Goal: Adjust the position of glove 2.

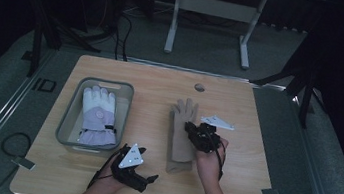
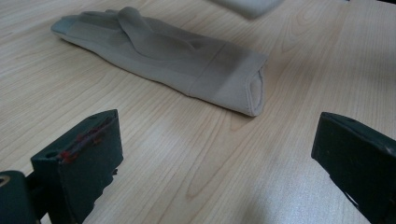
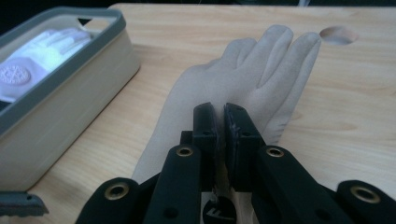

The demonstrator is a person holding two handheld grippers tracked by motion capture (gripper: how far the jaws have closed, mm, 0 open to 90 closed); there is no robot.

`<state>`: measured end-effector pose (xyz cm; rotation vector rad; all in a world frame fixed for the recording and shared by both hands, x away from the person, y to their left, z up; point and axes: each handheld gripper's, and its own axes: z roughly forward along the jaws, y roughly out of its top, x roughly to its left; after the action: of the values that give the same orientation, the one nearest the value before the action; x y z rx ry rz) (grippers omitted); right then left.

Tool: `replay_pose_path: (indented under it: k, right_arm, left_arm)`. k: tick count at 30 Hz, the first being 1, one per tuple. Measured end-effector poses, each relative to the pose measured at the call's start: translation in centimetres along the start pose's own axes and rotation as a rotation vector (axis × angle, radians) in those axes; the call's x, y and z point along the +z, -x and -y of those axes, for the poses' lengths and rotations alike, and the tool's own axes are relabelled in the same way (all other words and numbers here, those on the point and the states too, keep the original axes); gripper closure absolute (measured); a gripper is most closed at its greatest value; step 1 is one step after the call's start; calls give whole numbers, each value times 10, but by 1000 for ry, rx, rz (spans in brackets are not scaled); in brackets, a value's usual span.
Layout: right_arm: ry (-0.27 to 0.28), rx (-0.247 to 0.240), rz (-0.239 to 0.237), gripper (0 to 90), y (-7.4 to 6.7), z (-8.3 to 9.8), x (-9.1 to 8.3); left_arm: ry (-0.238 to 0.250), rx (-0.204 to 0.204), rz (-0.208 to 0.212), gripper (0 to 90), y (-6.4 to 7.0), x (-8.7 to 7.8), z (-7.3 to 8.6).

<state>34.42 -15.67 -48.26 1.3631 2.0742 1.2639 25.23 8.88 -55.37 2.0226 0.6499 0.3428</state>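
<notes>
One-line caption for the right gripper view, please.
Right gripper, jaws shut, over the beige glove on the table beside the grey bin.

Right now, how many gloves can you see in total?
2. A white and lilac padded glove lies in the grey plastic bin; a beige fabric glove lies flat on the wooden table.

The right gripper (image 1: 192,129) reaches forward from the right hand (image 1: 209,160), its jaws pressed together with only a thin slit between the pads. The left gripper (image 1: 149,179) rests low at the near edge, jaws spread wide, nothing between its fingers (image 2: 88,154).
</notes>
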Motion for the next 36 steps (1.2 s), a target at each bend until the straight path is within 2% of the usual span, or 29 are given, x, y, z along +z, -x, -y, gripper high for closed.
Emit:
replay_pose_path:
  k: [13,19,28,32,34,36]
  right_arm:
    - [-89,-6,10,832,-1,27,26]
    - [-112,19,7,826,3,36,34]
    - [-148,-5,13,794,3,44,45]
    - [-147,-12,-13,677,4,40,40]
    - [-136,-35,-40,573,5,36,36]
    - [-145,-69,-74,478,8,32,32]
  left_arm:
    - [-2,0,4,19,0,1,0]
    - [-4,-2,7,19,0,1,1]
    - [5,-6,11,19,0,0,0]
    - [13,-20,23,19,2,0,-2]
    - [15,-31,34,20,2,0,-3]
    - [11,-22,32,20,3,0,-3]
